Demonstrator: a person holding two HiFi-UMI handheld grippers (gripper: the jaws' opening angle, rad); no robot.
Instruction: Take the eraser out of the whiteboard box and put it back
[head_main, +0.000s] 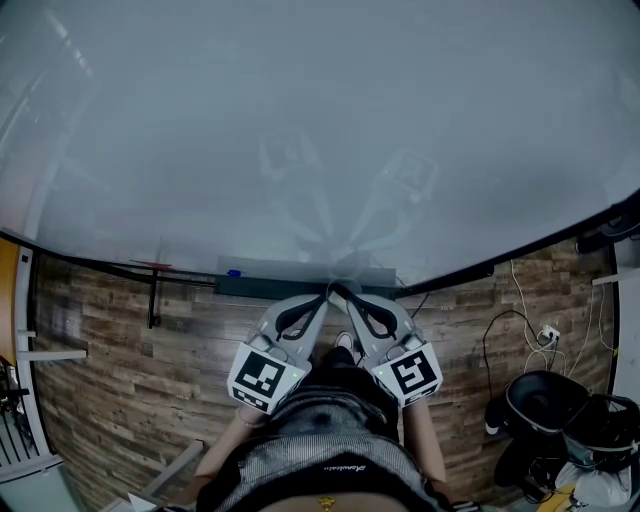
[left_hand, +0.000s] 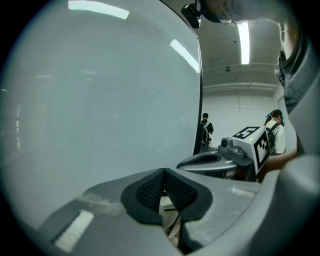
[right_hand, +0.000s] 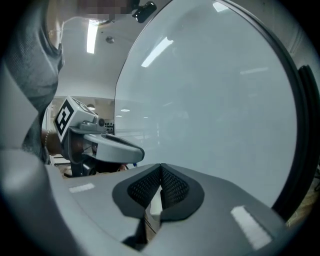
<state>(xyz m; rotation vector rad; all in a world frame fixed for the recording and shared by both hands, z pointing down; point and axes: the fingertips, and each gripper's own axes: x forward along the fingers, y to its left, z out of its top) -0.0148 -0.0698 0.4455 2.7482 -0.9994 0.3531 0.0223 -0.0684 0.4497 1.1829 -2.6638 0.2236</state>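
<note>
The whiteboard (head_main: 320, 130) fills the upper half of the head view. Its dark box (head_main: 270, 286) runs along the lower edge. A pale grey lump (head_main: 350, 267) at the box's right part may be the eraser; I cannot tell for sure. My left gripper (head_main: 325, 296) and right gripper (head_main: 338, 290) meet tip to tip just in front of the box. Both are shut with nothing between the pads. In the left gripper view the left gripper (left_hand: 164, 172) shows closed mesh pads before the board, and the right gripper (right_hand: 161, 167) looks the same in its view.
A blue marker cap (head_main: 233, 272) and a red pen (head_main: 150, 265) lie on the ledge to the left. On the wooden floor (head_main: 120, 380), cables (head_main: 520, 320) and black gear (head_main: 545, 410) lie to the right. People (left_hand: 206, 129) stand far off beyond the board's edge.
</note>
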